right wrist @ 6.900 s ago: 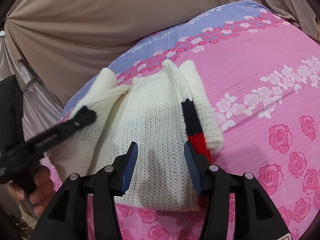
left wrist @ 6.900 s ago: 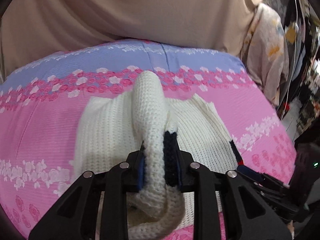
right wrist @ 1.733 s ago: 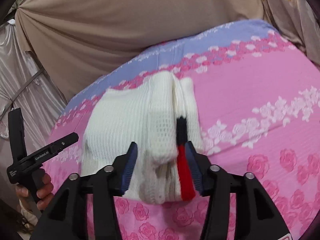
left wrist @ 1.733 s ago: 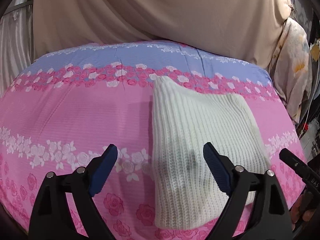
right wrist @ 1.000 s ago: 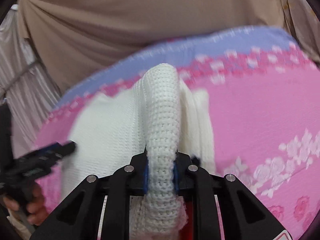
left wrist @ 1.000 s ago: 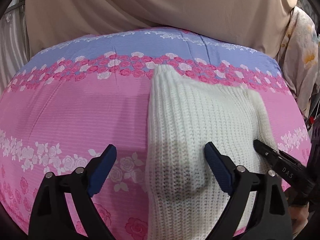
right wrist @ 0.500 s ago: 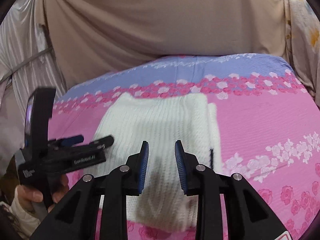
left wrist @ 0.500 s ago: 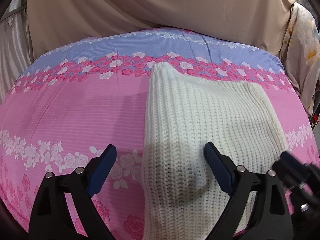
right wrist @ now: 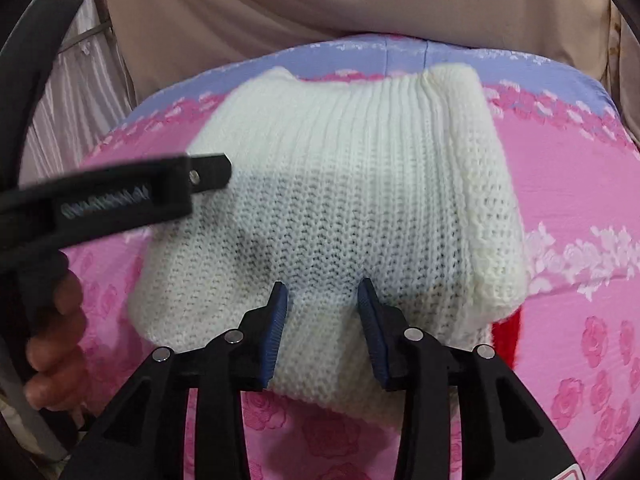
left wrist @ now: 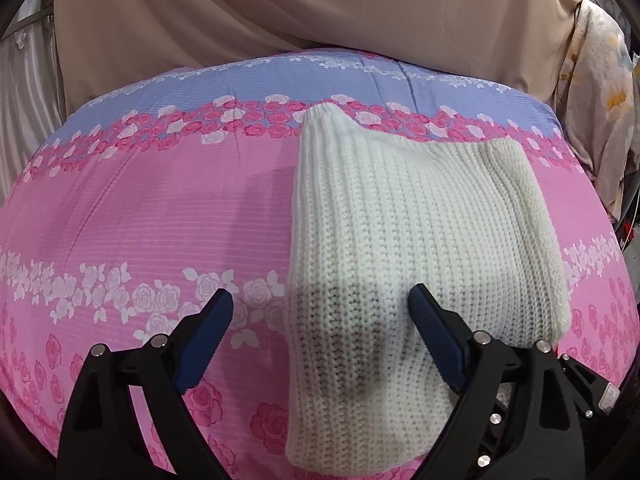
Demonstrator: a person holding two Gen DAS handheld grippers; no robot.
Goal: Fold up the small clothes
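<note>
A folded white knit sweater [left wrist: 404, 232] lies flat on the pink floral bedsheet [left wrist: 140, 220]; it also fills the middle of the right wrist view [right wrist: 352, 184], with a bit of its red trim [right wrist: 508, 334] sticking out at the lower right. My left gripper [left wrist: 320, 312] is wide open and empty, just above the sweater's near left edge. My right gripper [right wrist: 322, 300] is open and empty, close over the sweater's near edge. The left gripper's body [right wrist: 120, 196] shows in the right wrist view, held by a hand at the left.
A beige curtain [left wrist: 320, 20] hangs behind the bed. A floral cloth [left wrist: 600, 92] hangs at the far right. The sheet has a blue band [left wrist: 280, 80] along the far edge. Bare pink sheet lies left of the sweater.
The right gripper let go of the sleeve it had folded over, opened, then moved in close to the sweater's near edge. The left gripper stayed open and almost still.
</note>
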